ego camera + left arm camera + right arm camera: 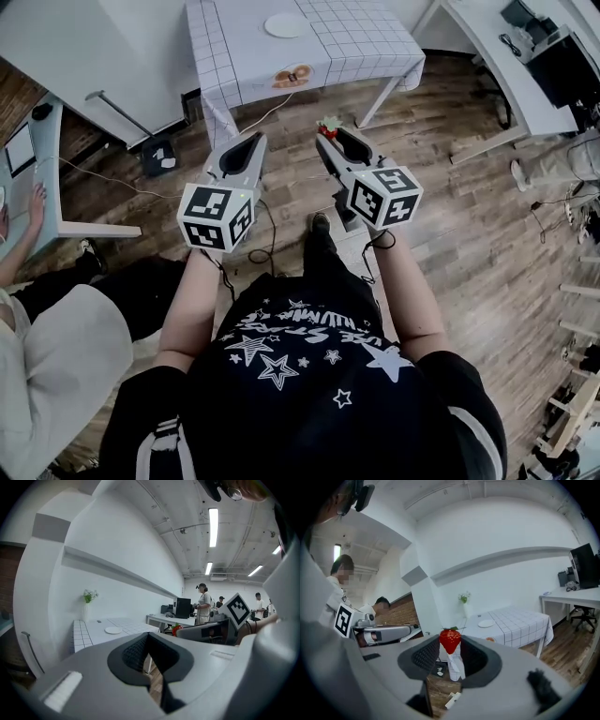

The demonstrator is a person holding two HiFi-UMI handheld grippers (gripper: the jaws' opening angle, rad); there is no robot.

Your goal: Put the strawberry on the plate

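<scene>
Head view: round white plate [285, 25] near the far edge of the grid-cloth table [366, 42]. Strawberry [328, 126] off the table, short of its near edge, over plank floor, at the right tool [330, 133] tips. Left tool [251, 141] alongside.

Left gripper view: ribbed dark pads [133, 651] meet at the tips, nothing between.

Right gripper view: red, seeded, conical strawberry with green cap, clamped between the pads.
</scene>
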